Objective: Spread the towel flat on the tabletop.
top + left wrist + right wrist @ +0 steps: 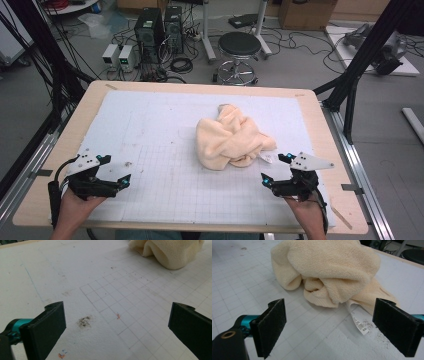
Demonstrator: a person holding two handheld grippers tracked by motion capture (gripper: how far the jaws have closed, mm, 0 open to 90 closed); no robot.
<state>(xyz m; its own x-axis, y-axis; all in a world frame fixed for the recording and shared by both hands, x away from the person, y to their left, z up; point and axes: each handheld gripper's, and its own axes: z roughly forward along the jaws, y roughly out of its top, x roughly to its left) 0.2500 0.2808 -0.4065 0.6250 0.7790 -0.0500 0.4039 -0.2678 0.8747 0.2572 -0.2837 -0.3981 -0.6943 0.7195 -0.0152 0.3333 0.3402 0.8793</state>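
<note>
High view: the left claw [114, 171] hovers spread wide and empty over the gridded mat [150, 140]; the right claw [276, 169] gapes too, just beside a crumpled cream towel [230, 140] lying right of centre on the surface [70, 135], its tag [359, 323] between the jaws.

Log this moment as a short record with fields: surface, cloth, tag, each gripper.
surface: white gridded mat on a wooden table
cloth: cream towel, crumpled in a heap, right of the mat's centre
tag: white label sticking out from the towel's near edge, lying on the mat
left gripper: open, holding nothing, far from the towel
right gripper: open, holding nothing, close to the towel, facing it
</note>
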